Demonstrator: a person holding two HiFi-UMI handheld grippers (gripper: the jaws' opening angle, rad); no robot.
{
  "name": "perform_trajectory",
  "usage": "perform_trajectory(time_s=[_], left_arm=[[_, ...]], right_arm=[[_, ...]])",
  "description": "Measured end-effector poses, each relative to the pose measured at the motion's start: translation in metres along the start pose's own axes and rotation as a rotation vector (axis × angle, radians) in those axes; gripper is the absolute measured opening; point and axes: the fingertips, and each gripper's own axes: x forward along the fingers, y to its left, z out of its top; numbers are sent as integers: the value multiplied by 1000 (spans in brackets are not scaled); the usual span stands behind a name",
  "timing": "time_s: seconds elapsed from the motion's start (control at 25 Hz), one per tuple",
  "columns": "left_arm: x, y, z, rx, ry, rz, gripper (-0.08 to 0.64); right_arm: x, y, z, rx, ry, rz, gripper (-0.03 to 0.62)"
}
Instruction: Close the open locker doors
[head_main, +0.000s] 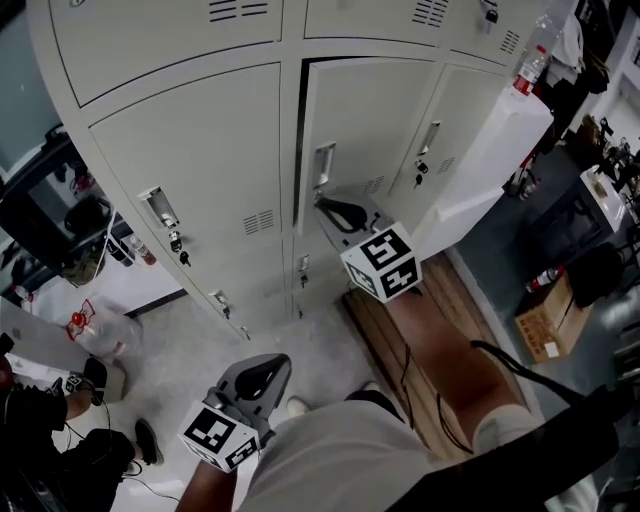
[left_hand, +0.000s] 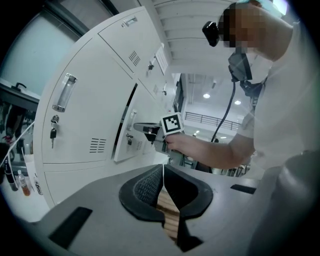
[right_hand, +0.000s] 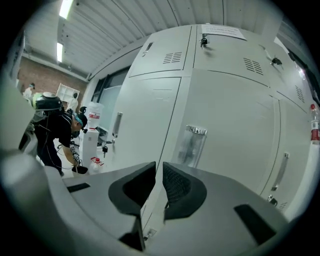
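Since the middle door (head_main: 365, 130) stands only a crack off its frame, with a dark gap down its handle side, the head view shows the right gripper (head_main: 330, 208) set at that door just below the handle (head_main: 322, 165). I judge this is to push, not to grasp. The left gripper (head_main: 268, 372) hangs low by the person's hip, well apart from the lockers, and appears to have no part in this step. A far door (head_main: 490, 150) at the right looks swung wide and is not yet dealt with.

From the left gripper view, the left gripper (left_hand: 163, 167) has its jaws together at the tips, with nothing between them and only floor showing below. Beyond it, the right gripper (left_hand: 140, 127) meets the face of the middle door (left_hand: 122, 137), which tilts out from the locker front.

From the right gripper view, the right gripper (right_hand: 159, 167) has its jaws all but closed, with a thin slit between them and no hold on anything. That suits a blunt pushing tip. It is aimed at the free edge of the middle door (right_hand: 230, 130), beside the handle (right_hand: 192, 145), where a push has the most leverage. Whether the tips touch the panel cannot be told here.
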Motion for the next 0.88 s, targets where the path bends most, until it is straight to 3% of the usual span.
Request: perform_trajectory(time_s=[0.48,0.88], left_arm=[[25,-37,-9,30,27,19,11],[65,-125,-32,8,67,22,11]], right_arm=[[-117,93,-62,224,14,205,37],[-227,130,-96,253,13,369,34]])
